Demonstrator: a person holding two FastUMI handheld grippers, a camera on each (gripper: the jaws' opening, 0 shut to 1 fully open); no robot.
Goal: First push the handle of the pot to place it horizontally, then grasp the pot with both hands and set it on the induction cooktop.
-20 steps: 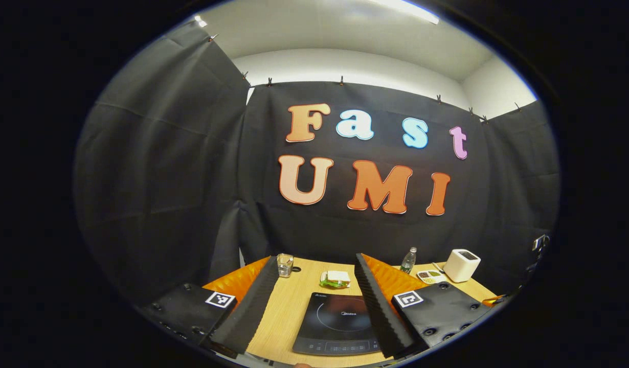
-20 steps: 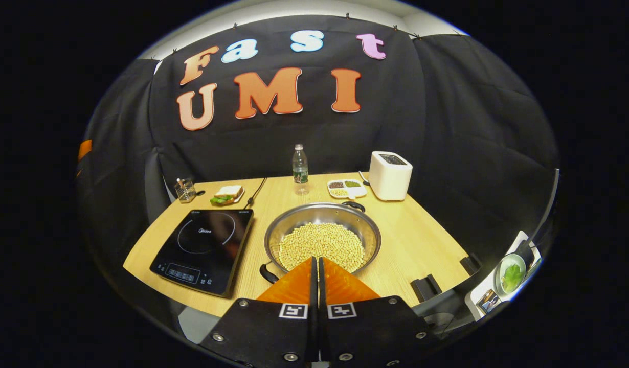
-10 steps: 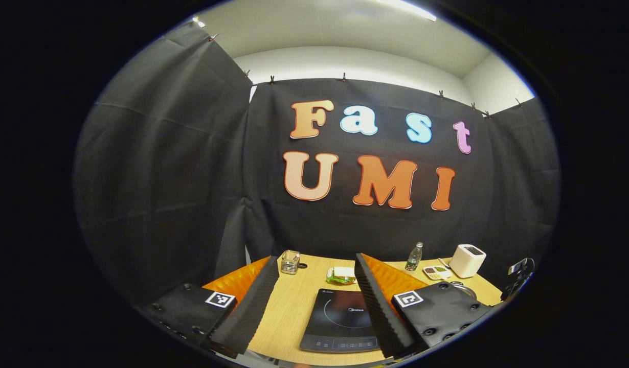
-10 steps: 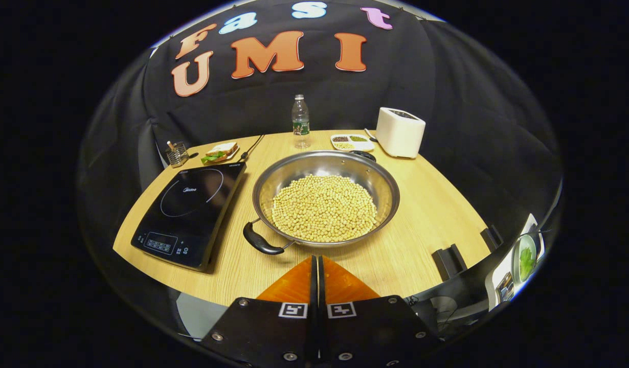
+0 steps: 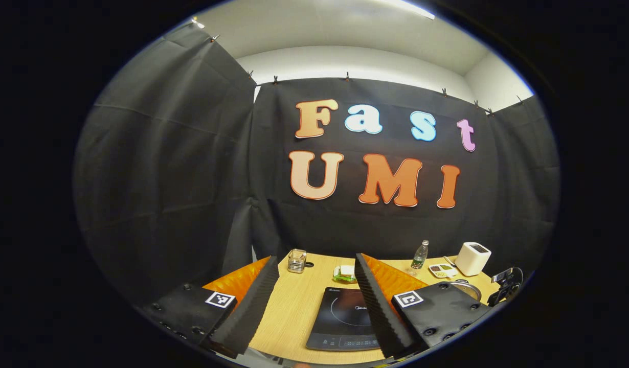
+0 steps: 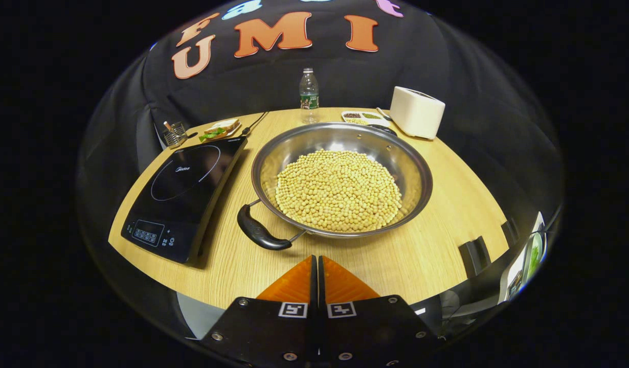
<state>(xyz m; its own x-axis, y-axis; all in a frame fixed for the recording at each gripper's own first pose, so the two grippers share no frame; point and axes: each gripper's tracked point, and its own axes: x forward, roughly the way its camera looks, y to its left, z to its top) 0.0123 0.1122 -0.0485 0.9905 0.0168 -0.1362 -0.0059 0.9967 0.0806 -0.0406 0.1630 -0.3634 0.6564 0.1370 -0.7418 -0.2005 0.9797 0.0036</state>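
Two grippers: I am reading right gripper [image 6: 317, 266] jaws pressed together, empty, for pushing; left gripper [image 5: 314, 296] jaws spread wide, empty.
Pot [image 6: 340, 179]: sitting beside cooktop [image 6: 184, 191], near handle [image 6: 258, 235] pointing askew.

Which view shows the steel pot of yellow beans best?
The right gripper view: the steel pot of yellow beans sits whole and central on the wooden table, its near black handle plain. The left gripper view catches just a sliver of its rim behind that gripper's own finger.
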